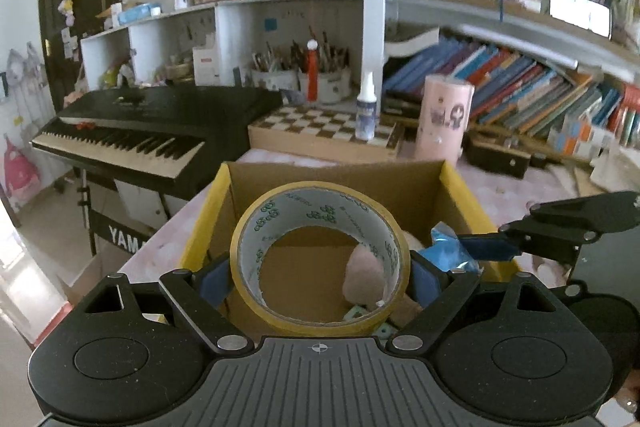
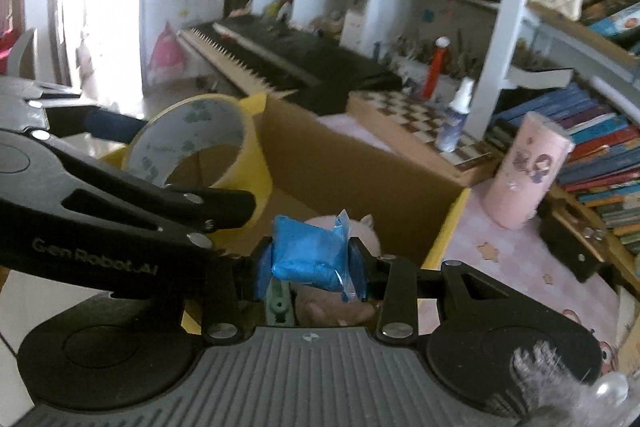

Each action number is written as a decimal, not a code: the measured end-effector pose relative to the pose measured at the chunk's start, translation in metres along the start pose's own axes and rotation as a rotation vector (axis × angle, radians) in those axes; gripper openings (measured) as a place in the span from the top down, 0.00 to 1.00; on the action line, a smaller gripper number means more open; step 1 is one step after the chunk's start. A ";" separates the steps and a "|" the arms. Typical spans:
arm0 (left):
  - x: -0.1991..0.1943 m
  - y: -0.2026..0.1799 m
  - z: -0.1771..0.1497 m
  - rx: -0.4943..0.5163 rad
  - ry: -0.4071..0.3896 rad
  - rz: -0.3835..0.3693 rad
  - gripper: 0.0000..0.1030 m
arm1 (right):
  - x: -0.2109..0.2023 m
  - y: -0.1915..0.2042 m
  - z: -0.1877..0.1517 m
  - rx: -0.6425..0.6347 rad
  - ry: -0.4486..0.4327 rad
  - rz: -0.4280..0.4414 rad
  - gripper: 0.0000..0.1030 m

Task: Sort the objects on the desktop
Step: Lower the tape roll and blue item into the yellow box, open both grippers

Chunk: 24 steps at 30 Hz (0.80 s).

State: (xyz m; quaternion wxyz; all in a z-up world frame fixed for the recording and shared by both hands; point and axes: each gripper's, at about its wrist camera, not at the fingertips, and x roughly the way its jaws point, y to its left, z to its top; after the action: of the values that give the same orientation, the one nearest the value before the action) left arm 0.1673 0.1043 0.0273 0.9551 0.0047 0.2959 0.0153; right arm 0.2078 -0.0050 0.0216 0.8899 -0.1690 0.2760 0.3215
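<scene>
My left gripper [image 1: 320,273] is shut on a wide roll of yellow packing tape [image 1: 320,255], held upright over an open cardboard box [image 1: 336,175] with yellow flaps. My right gripper [image 2: 312,263] is shut on a small blue plastic packet [image 2: 308,255], also above the box [image 2: 360,163]. In the right wrist view the tape roll [image 2: 192,143] and the left gripper's arm show at the left. In the left wrist view the blue packet [image 1: 452,247] and the right gripper [image 1: 480,247] show at the right. A pink plush toy [image 1: 364,275] and a green item [image 2: 278,301] lie inside the box.
Behind the box stand a chessboard [image 1: 320,131], a small spray bottle [image 1: 366,111] and a pink cylinder [image 1: 444,119] on the pink tablecloth [image 2: 520,259]. A black keyboard [image 1: 132,131] sits at the left. Shelves of books [image 1: 520,91] and pen cups [image 1: 324,83] fill the back.
</scene>
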 end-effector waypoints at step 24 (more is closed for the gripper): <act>0.038 0.011 -0.006 -0.111 0.154 0.021 0.12 | 0.025 -0.015 -0.004 -0.011 0.078 0.063 0.63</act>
State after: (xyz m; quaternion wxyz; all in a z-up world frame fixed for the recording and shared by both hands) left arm 0.1953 0.1164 0.0014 0.9281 -0.0462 0.3670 0.0418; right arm 0.2326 -0.0060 0.0049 0.8669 -0.1777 0.3139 0.3440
